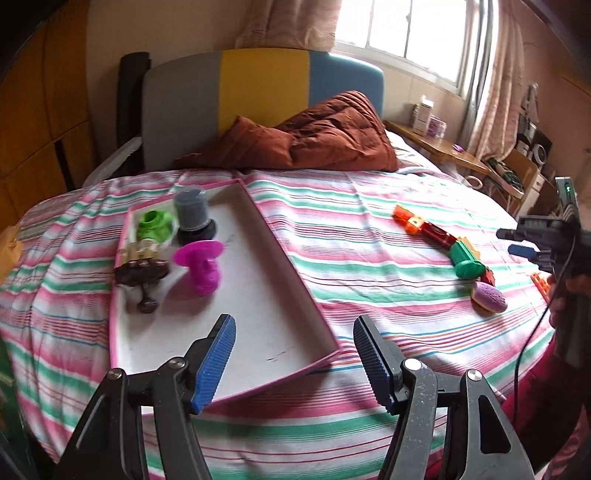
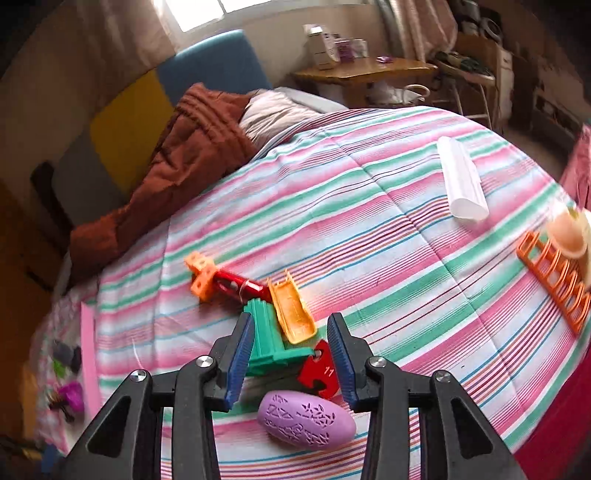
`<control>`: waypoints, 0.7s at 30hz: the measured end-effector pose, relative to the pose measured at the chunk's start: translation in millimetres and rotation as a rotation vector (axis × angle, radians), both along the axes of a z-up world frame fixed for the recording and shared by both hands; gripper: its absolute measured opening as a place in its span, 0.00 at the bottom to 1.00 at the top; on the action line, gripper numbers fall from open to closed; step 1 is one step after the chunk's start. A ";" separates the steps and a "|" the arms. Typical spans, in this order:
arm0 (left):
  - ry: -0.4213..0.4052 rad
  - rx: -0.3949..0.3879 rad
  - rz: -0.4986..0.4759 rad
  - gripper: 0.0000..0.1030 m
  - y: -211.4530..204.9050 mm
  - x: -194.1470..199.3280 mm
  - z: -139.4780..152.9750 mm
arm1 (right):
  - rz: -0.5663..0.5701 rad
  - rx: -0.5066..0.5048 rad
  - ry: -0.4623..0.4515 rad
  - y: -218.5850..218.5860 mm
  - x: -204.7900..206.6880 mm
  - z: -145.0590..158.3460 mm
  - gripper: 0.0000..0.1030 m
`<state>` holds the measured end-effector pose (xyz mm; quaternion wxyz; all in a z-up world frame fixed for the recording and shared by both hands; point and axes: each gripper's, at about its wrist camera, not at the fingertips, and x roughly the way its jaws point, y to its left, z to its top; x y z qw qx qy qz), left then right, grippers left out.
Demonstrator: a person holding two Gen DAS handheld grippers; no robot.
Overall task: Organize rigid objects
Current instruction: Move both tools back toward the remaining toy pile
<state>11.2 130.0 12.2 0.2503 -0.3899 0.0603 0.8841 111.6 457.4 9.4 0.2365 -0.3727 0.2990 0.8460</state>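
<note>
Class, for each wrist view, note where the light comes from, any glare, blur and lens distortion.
Left wrist view: window blown out to white glare, bed bulges from fisheye, magenta toy slightly smeared. Right wrist view: window overexposed, left edge with the pink tray motion-blurred, purple egg fairly sharp.

Bed cover (image 1: 369, 229): stripes of pink, white and mint green, thin red and blue lines between. Tray (image 1: 258, 295) on it: white floor, pink rim. Inside the tray: lime-green piece (image 1: 155, 223), grey-and-black cylinder (image 1: 192, 214), magenta piece (image 1: 201, 264), dark brown piece (image 1: 142, 275). Right of the tray: orange cube-block (image 2: 201, 275), red tube (image 2: 240, 286), green block (image 2: 264, 339), yellow-orange trough (image 2: 293, 312), red tag (image 2: 319, 369), lilac egg (image 2: 306, 419) with cut-out pattern, orange rack (image 2: 554, 280), white roll (image 2: 461, 179). Quilt (image 1: 314, 136) beyond the tray: rust brown. Headboard (image 1: 258, 88): grey, yellow, blue panels.
</note>
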 end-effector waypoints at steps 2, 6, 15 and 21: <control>-0.007 -0.005 -0.036 0.65 13.1 0.1 -2.4 | -0.046 -0.022 0.033 7.6 6.9 2.0 0.40; -0.028 -0.003 -0.107 0.65 40.3 -1.7 -5.5 | -0.066 -0.082 0.099 14.2 15.8 4.1 0.40; -0.093 -0.003 -0.240 0.65 104.1 -1.0 -16.8 | -0.081 -0.212 -0.004 18.7 9.6 -20.5 0.44; -0.100 -0.020 -0.253 0.65 104.4 4.9 -20.3 | -0.112 -0.316 -0.171 18.5 6.3 -55.5 0.44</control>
